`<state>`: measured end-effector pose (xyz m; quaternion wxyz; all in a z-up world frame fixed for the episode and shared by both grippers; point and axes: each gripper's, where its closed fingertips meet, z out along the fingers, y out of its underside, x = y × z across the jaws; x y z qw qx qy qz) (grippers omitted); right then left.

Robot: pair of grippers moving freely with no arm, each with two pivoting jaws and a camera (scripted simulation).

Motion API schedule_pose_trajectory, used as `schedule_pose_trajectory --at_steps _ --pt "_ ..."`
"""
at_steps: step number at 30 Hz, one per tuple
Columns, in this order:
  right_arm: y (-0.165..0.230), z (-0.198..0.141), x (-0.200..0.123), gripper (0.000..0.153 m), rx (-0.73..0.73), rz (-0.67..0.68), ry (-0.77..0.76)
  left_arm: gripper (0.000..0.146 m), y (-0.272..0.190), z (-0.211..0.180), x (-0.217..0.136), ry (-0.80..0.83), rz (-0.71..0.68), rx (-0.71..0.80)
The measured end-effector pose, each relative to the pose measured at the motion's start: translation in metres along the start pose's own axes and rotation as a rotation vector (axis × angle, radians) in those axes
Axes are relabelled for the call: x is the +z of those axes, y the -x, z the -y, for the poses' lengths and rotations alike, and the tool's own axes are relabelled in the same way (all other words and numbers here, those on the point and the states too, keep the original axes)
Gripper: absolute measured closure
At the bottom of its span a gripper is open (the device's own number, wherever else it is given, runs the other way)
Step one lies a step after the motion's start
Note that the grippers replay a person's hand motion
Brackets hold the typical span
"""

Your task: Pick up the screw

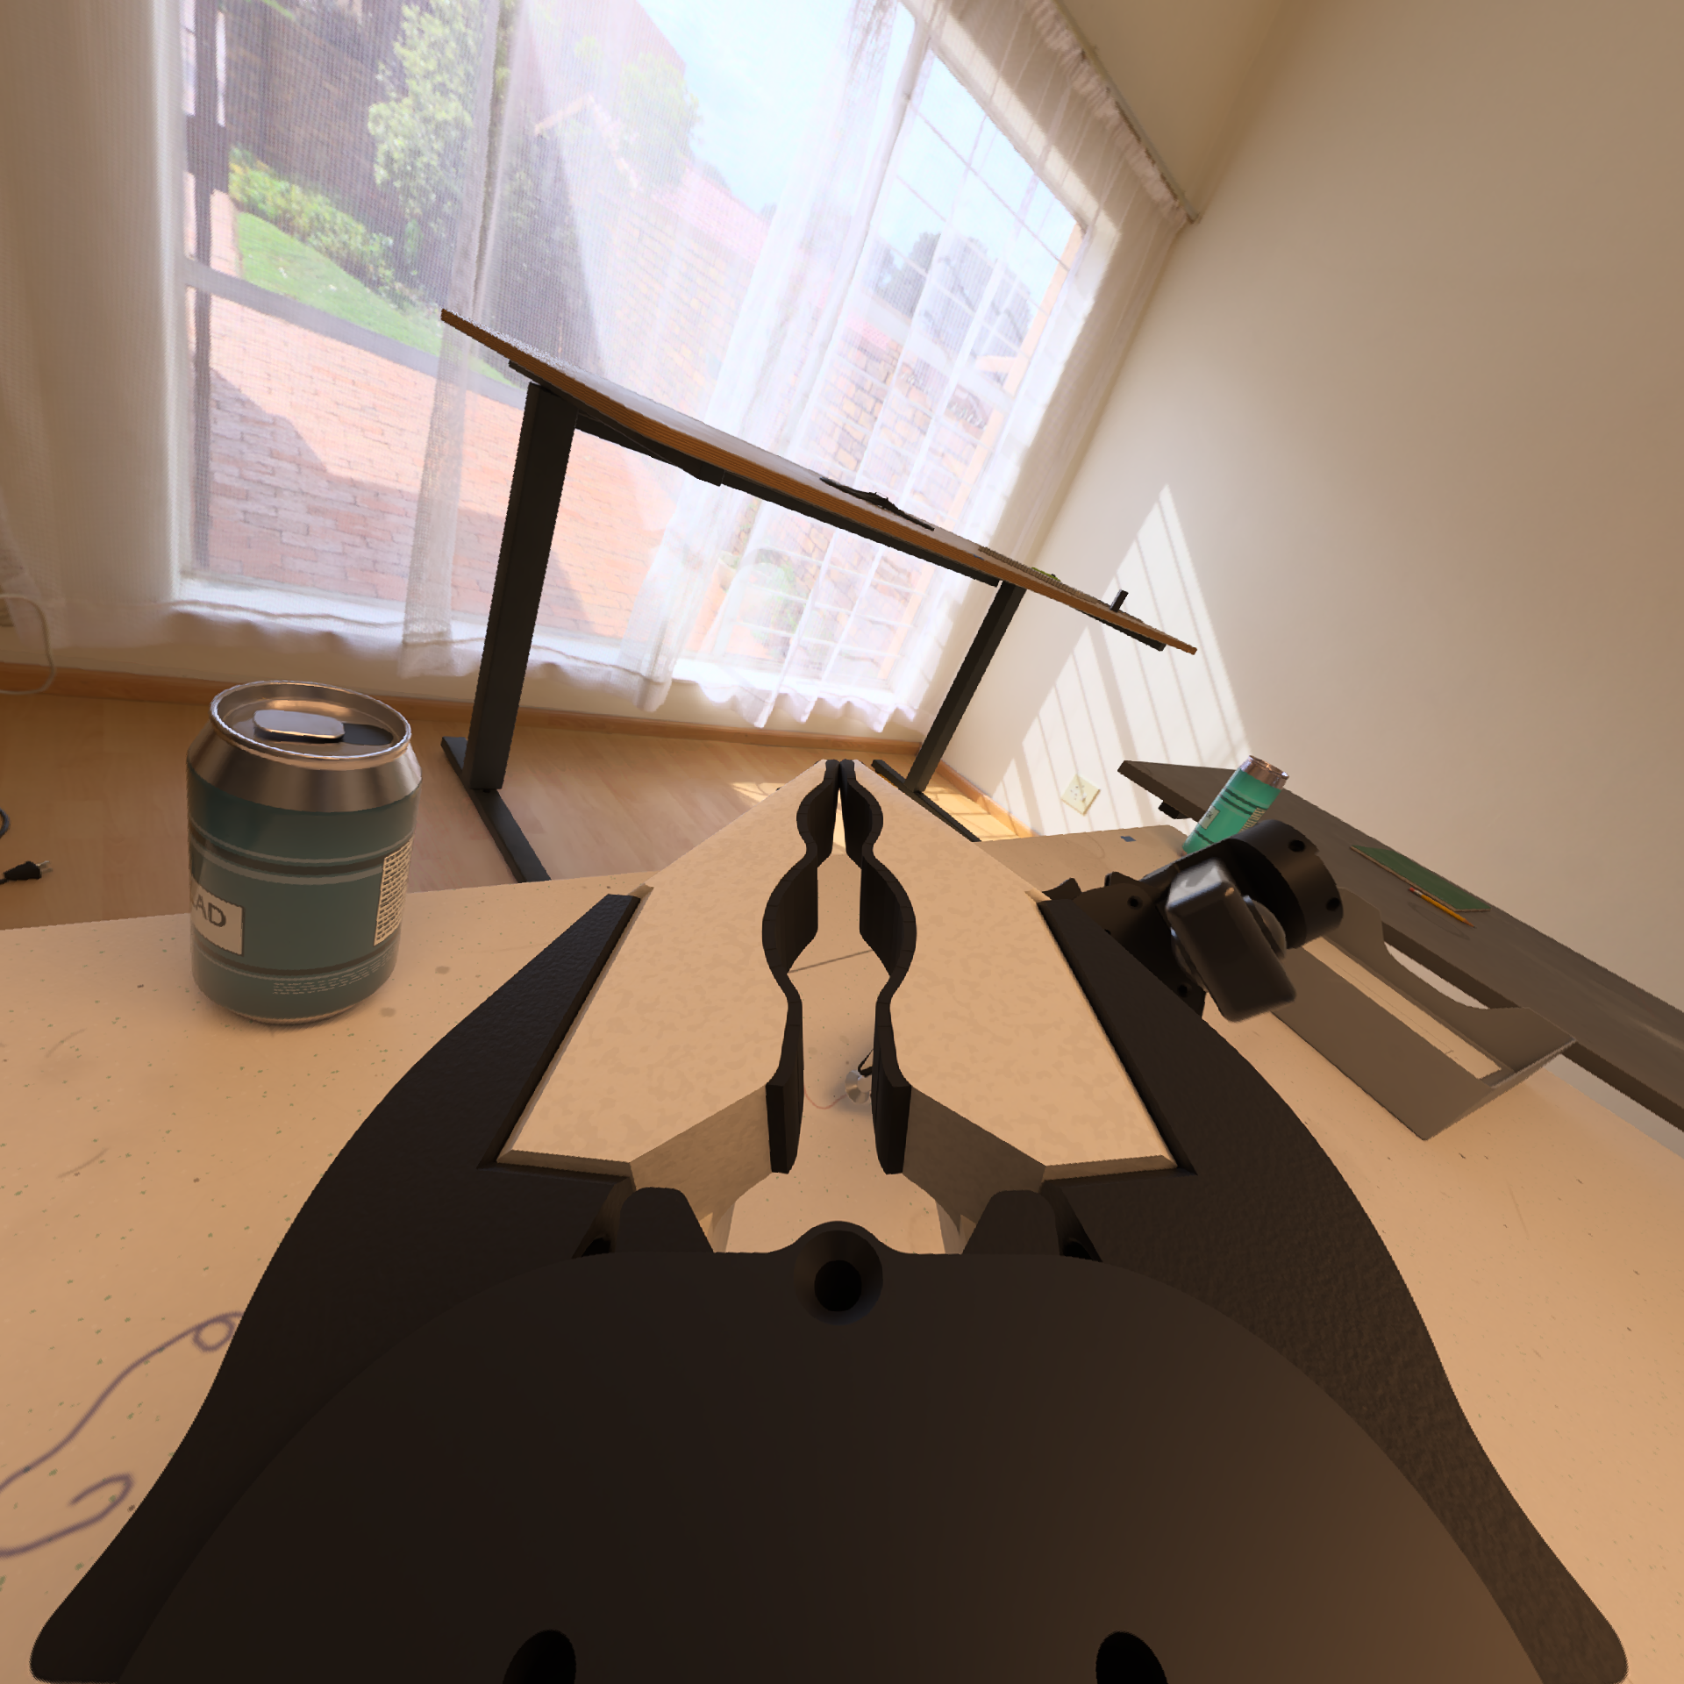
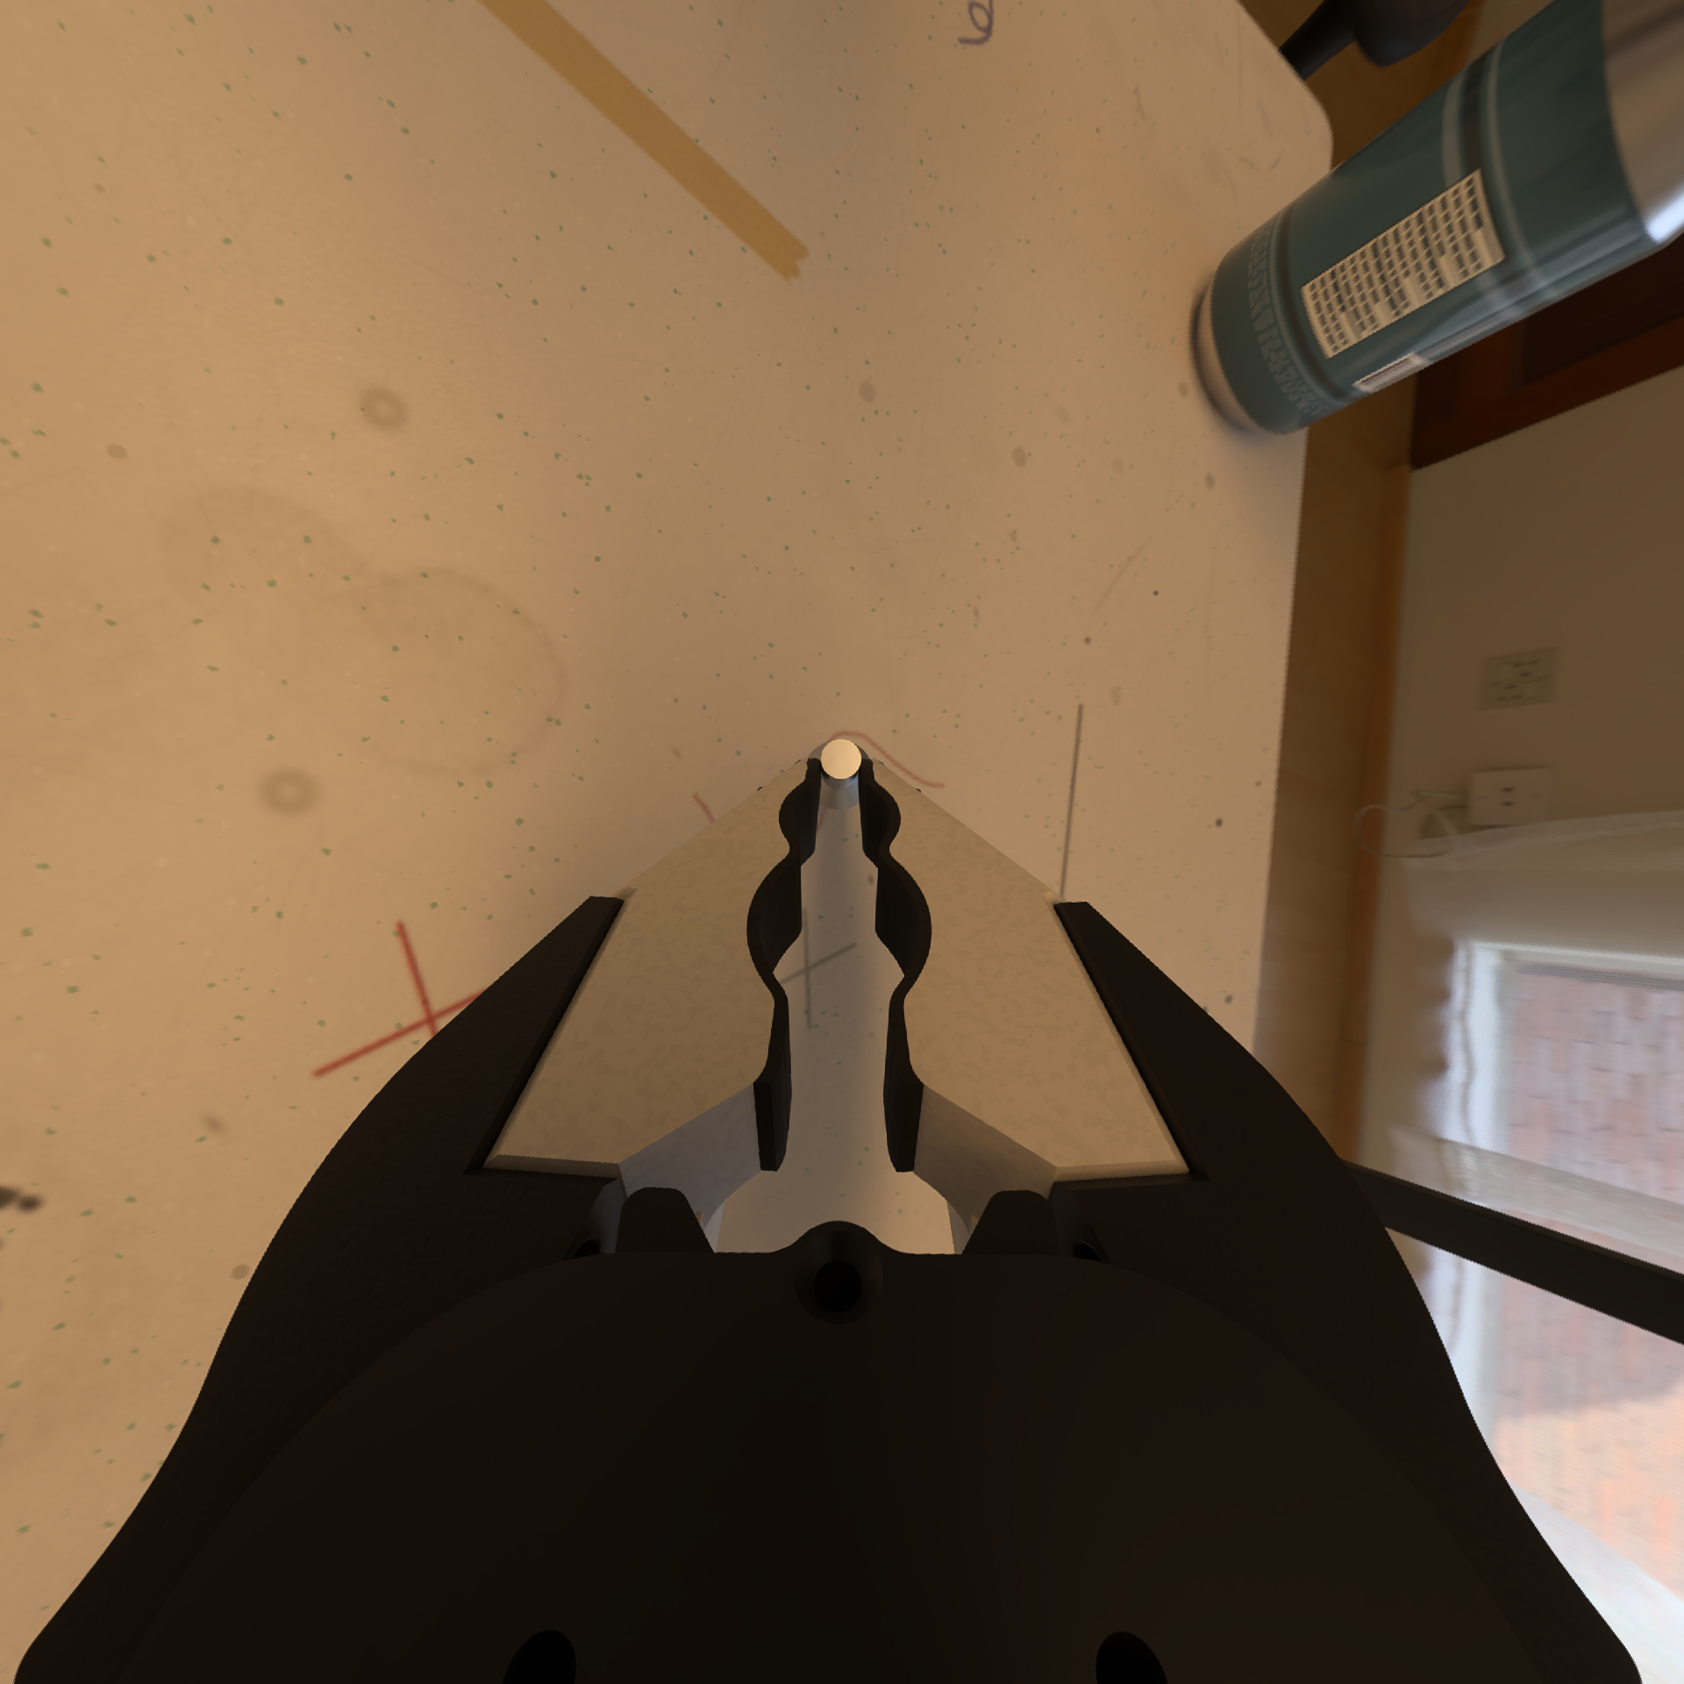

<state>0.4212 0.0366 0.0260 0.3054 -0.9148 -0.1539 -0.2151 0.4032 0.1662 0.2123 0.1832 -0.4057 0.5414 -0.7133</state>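
The screw (image 2: pixel 839 761) is small and silvery with a round pale head. It sits between the tips of my right gripper (image 2: pixel 839 776), which is shut on it and points straight down at the beige speckled table (image 2: pixel 456 547). I cannot tell whether the screw touches the table. In the left wrist view the screw (image 1: pixel 852 1086) shows as a tiny silver piece through the gap between my left fingers. My left gripper (image 1: pixel 838 773) is shut and empty, above the table. The right gripper's black body (image 1: pixel 1230 911) shows just to its right.
A teal can (image 1: pixel 301 857) stands on the table to the left, and also shows in the right wrist view (image 2: pixel 1422 255) near the table's corner. A grey stand (image 1: pixel 1458 1030) and a dark desk with a second can (image 1: pixel 1239 802) lie to the right. Another desk (image 1: pixel 729 456) stands by the window.
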Motion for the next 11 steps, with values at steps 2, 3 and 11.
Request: schedule_pose_trajectory --at_steps 2,3,11 --pt "-0.004 0.003 -0.002 0.145 -0.039 -0.044 -0.002 0.146 0.0 0.0 0.0 -0.001 0.001 0.0" --pt "-0.008 0.005 -0.004 0.145 -0.053 -0.074 -0.009 0.146 0.0 0.0 0.0 -0.001 0.001 0.001" --pt "-0.022 0.03 -0.015 0.145 -0.28 -0.337 -0.047 0.146 0.001 0.001 -0.001 -0.004 0.003 0.0"
